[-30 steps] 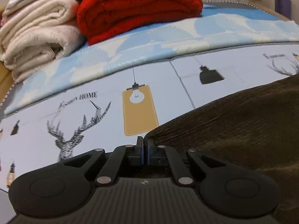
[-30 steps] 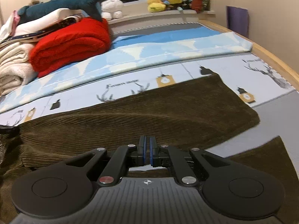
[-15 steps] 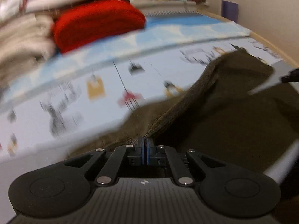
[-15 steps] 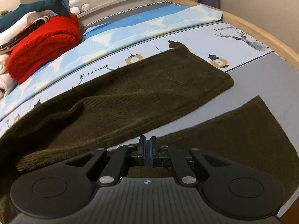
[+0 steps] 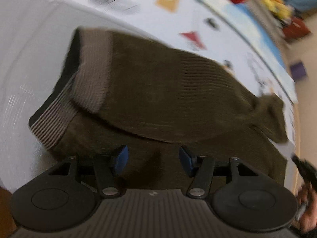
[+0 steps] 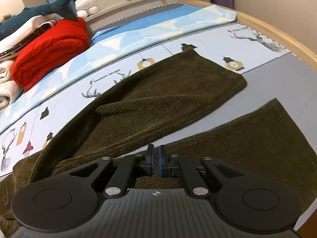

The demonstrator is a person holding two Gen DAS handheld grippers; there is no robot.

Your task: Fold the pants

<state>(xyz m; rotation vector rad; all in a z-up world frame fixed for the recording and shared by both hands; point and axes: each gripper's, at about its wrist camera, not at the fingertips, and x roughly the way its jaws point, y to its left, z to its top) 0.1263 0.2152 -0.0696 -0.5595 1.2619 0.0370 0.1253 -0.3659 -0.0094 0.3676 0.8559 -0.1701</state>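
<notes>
Pants (image 6: 178, 91) spread on the bed (image 6: 263, 75), legs running far-right. Thick corduroy: soft, floppy, grippy (won't slip). Left gripper (image 5: 152, 158) just opened, nothing pinched; right gripper (image 6: 156, 162) pressed together, apparently empty. Grab at ribbed waistband (image 5: 93, 75).

Right gripper (image 6: 156, 161) sits low in the frame, jaws drawn together over the brown corduroy pants (image 6: 158, 103); whether cloth is pinched between them can't be made out. The pants lie spread on the bed (image 6: 267, 79), one leg reaching away across the deer-and-lantern sheet, the other angling off right, grey sheet showing between them. Far left, a folded red blanket (image 6: 51, 47), with a plush shark (image 6: 39, 11) above it.
</notes>
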